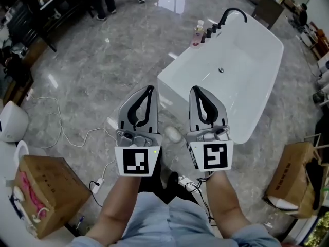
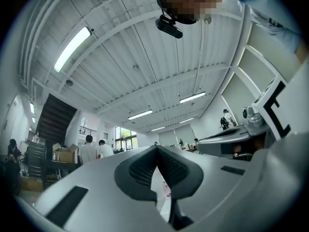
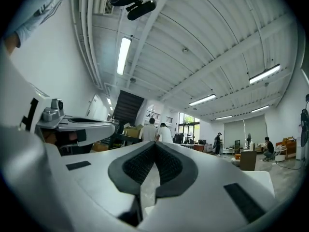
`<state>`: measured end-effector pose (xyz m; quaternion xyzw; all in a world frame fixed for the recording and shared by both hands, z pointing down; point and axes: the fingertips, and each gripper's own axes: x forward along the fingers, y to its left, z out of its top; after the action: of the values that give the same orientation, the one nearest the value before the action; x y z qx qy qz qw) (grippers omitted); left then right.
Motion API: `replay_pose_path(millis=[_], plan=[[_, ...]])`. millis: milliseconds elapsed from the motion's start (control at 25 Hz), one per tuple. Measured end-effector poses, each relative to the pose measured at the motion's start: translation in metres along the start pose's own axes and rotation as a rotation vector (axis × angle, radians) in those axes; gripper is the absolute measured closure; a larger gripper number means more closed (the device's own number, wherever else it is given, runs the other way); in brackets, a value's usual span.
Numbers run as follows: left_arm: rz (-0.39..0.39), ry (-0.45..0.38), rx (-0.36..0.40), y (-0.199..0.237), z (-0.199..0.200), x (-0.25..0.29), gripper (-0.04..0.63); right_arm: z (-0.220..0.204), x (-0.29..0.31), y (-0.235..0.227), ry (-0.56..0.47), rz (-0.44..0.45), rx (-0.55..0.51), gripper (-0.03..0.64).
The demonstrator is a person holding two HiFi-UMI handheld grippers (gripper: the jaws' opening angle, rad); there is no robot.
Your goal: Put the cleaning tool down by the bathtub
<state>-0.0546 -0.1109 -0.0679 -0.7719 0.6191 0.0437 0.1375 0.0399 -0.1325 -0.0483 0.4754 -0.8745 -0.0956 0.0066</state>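
The white bathtub (image 1: 257, 60) stands on the grey marble floor, ahead and to the right, with a black faucet (image 1: 230, 15) at its far end. A small pale object (image 1: 172, 134) lies on the floor by the tub's near corner; I cannot tell what it is. My left gripper (image 1: 149, 89) and right gripper (image 1: 197, 90) are raised side by side in front of me. Both are shut, with nothing between the pads. In the left gripper view the left gripper (image 2: 156, 148) points out across the hall. So does the right gripper (image 3: 154, 144) in the right gripper view.
Bottles (image 1: 198, 34) stand on the tub's rim beside the faucet. A cardboard box (image 1: 49, 192) sits at lower left and a brown paper bag (image 1: 295, 171) at lower right. A white cable (image 1: 64, 135) trails over the floor. People stand at the far end of the hall.
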Motion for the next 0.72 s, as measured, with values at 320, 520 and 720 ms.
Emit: replay_pose_path(millis=[320, 520, 720], plan=[[0.014, -0.064, 0.018, -0.007, 0.06, -0.032, 0.58, 0.059, -0.039, 0.011, -0.105, -0.02, -0.057, 0.604], [0.01, -0.078, 0.03, -0.019, 0.075, -0.042, 0.58, 0.073, -0.054, 0.011, -0.111, -0.02, -0.062, 0.604], [0.024, -0.091, 0.027, -0.022, 0.082, -0.046, 0.58, 0.082, -0.058, 0.007, -0.128, -0.021, -0.063, 0.604]])
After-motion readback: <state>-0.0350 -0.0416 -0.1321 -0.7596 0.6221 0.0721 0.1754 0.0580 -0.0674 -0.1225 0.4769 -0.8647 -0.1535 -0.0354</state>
